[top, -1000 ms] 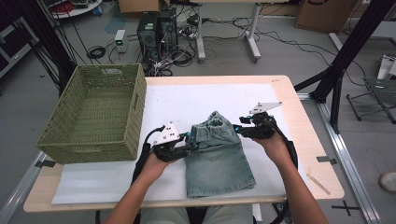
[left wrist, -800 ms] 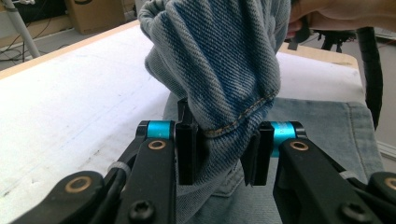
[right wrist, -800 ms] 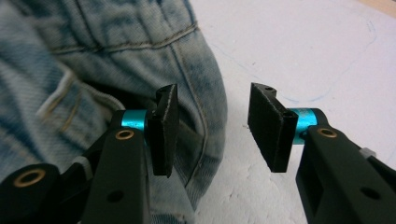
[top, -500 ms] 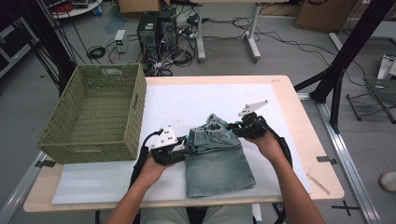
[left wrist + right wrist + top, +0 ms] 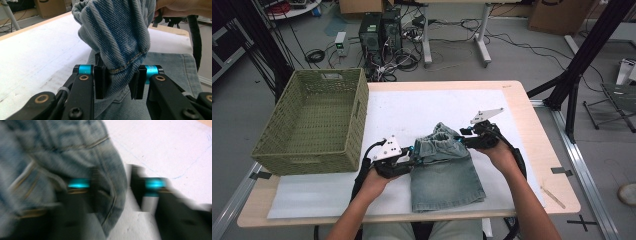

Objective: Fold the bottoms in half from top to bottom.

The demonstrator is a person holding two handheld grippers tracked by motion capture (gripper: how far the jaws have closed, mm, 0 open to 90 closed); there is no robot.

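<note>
On the white sheet [image 5: 412,112] of the table [image 5: 532,125], beside the wicker basket [image 5: 314,125], the denim shorts [image 5: 444,172] are spread. Their bunched waistband is clamped by the left gripper [image 5: 116,78]; the right gripper [image 5: 125,187], just opened, stands apart around a denim edge.

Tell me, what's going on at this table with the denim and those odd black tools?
A person at the table holds a two-fingered tool in each hand and is working on a piece of denim clothing that lies on a white sheet. The left gripper is clamped on a bunched fold of the denim's edge. The right gripper has just been opening: cloth sits between its fingers, but a gap shows beside it. A green woven basket stands to the left.
</note>
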